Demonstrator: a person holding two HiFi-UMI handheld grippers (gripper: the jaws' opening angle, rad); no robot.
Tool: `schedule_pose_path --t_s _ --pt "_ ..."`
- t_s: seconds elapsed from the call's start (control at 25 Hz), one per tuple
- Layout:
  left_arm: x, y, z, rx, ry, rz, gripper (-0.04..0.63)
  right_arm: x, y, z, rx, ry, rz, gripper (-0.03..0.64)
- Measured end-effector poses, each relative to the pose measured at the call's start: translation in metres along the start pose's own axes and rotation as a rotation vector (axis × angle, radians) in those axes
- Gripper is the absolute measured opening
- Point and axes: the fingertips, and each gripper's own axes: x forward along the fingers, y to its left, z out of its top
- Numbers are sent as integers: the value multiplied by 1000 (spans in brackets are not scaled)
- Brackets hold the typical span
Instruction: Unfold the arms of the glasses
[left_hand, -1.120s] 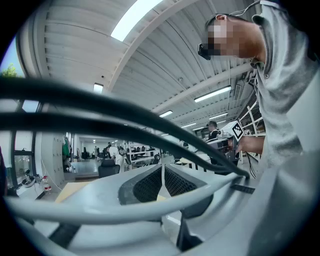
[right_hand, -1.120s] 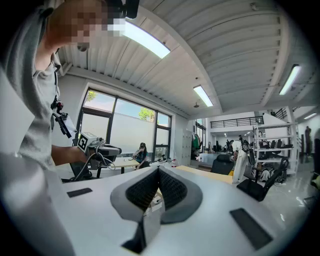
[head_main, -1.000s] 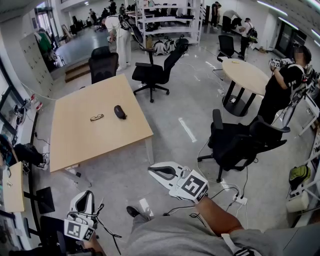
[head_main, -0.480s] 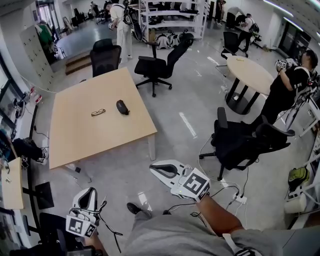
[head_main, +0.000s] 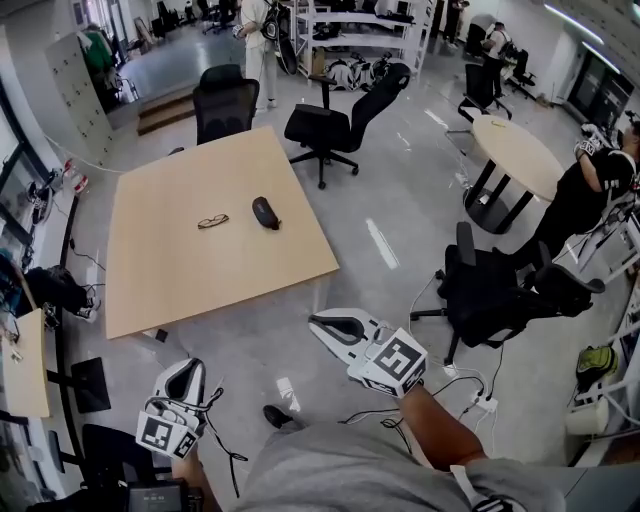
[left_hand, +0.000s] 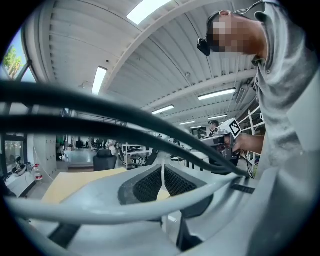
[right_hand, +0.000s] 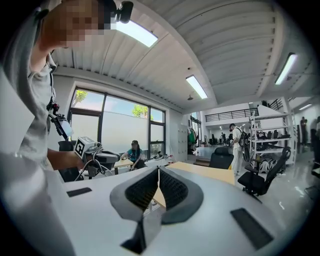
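glasses (head_main: 212, 221) on table (head_main: 180, 280), perhaps case (head_main: 265, 212) beside

Table (head_main: 180, 290) top was pale matt wood; floor (head_main: 400, 190) grey and glossy; left gripper (head_main: 186, 367), right gripper (head_main: 318, 322) smooth white plastic, pads (right_hand: 172, 189) matt black, ribbed, rubbery-looking

Left gripper (head_main: 183, 381) low at person's side, jaws together (nothing between). Right gripper (head_main: 337, 326) forward on bare forearm (head_main: 440, 424), jaws together.
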Motion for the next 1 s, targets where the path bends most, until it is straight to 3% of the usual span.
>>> schedule_pose_path --t_s 0.52,1.0 --pt "7 120 11 56 -52 -59 23 129 -10 43 -46 -28 -51 9" --pt "21 182 -8 47 -27 -68 23 206 -29 40 -38 4 -41 9"
